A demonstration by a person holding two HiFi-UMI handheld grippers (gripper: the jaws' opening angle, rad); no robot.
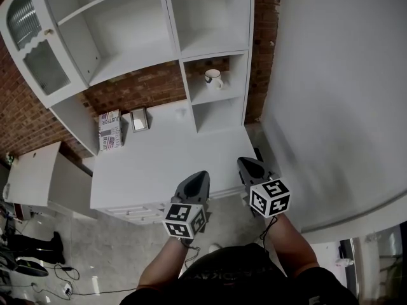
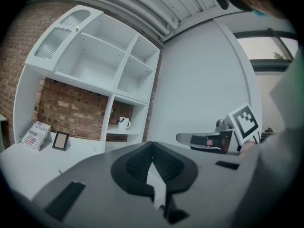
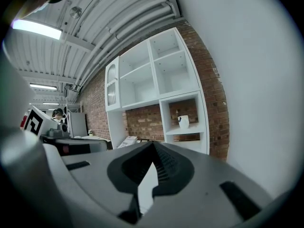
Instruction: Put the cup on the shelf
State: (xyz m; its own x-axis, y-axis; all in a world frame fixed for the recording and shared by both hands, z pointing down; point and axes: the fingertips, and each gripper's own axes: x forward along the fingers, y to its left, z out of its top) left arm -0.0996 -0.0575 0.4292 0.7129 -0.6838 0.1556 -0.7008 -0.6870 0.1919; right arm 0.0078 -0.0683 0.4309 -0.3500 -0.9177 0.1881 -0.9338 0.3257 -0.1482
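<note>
Head view, cup (image 1: 213, 78) on shelf (image 1: 233, 94), hand-held grippers (image 1: 202, 175) (image 1: 245, 162) both closed, box (image 1: 109, 131) print illegible

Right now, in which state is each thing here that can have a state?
Cup, upright on the shelf, not held.
Left gripper, fingers shut, empty.
Right gripper, fingers shut, empty.
Picture frame, standing on the counter.
</note>
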